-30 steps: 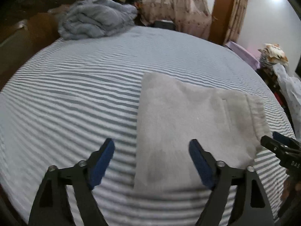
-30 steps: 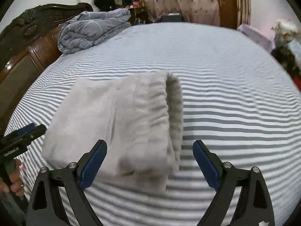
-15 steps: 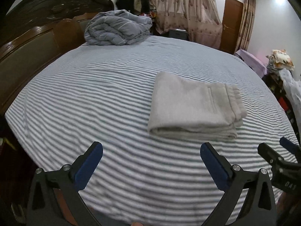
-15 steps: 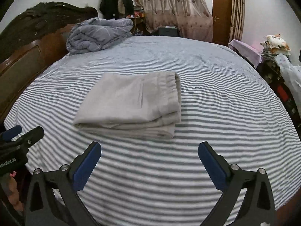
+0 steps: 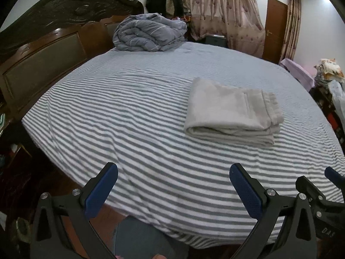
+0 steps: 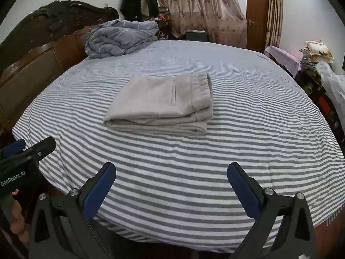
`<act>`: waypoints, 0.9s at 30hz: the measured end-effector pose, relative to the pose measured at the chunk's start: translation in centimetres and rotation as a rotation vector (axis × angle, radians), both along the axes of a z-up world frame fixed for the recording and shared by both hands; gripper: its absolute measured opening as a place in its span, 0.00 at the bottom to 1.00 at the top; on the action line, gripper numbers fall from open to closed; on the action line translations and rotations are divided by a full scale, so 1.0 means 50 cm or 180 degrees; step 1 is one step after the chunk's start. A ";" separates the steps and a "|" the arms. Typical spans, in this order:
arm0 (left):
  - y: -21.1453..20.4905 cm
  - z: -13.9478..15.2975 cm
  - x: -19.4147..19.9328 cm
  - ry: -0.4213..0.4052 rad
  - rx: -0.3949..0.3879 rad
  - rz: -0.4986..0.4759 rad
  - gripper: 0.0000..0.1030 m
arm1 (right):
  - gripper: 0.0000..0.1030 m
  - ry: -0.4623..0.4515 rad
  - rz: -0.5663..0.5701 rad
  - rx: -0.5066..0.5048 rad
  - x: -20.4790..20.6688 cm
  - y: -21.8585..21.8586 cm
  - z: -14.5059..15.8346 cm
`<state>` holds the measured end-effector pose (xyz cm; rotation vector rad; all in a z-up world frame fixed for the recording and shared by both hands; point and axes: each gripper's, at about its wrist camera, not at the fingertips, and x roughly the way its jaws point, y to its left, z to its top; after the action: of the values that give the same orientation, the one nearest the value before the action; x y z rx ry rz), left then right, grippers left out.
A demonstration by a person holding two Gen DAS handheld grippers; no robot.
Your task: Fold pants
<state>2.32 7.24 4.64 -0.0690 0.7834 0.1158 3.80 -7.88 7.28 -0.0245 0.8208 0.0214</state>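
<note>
Grey-and-white striped bedding [image 5: 133, 116] covers a wide bed that fills both wrist views, with a dark carved wooden headboard [image 5: 54, 34] along its left side and a rolled grey-blue quilt [image 5: 148, 32] bundled at the far corner by that headboard. Patterned pink curtains [image 6: 202, 10] hang behind the bed, a brown door [image 6: 256, 17] stands to their right, and dark clothes [image 6: 138, 0] hang on the wall to their left; a heap of cloth and cushions [image 6: 319, 51] sits at the right edge of the room. The pants [image 6: 163, 103], light grey-beige, lie folded into a compact rectangular stack on the bedding, their gathered waistband [image 6: 202, 92] at the right end and the folded edges facing the cameras. They rest flat on the sheet, well apart from both tools. The left gripper [image 5: 172, 185] hangs over the near edge of the bed with its blue-padded fingers [image 5: 101, 191] spread wide and nothing between them; its jaws have just been opening. The right gripper [image 6: 171, 183] sits beside it, likewise over the near edge, its blue pads [image 6: 243, 188] spread just as wide and empty, its jaws also just opened. Each tool shows in the edge of the other's view. A hand [image 6: 18, 220] grips the handle of the left one.
</note>
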 end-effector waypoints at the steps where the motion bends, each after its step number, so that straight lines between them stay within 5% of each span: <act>1: -0.004 -0.002 -0.005 0.0000 0.0031 -0.0015 1.00 | 0.99 -0.0004 0.0006 0.0001 -0.004 0.001 -0.001; 27: -0.029 0.001 -0.030 -0.0163 0.0284 -0.0053 1.00 | 0.99 0.0012 -0.0059 -0.0020 -0.027 -0.011 -0.010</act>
<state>0.81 5.77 4.68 0.0190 0.7267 0.1326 2.43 -8.45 6.79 -0.0228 0.8248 0.0013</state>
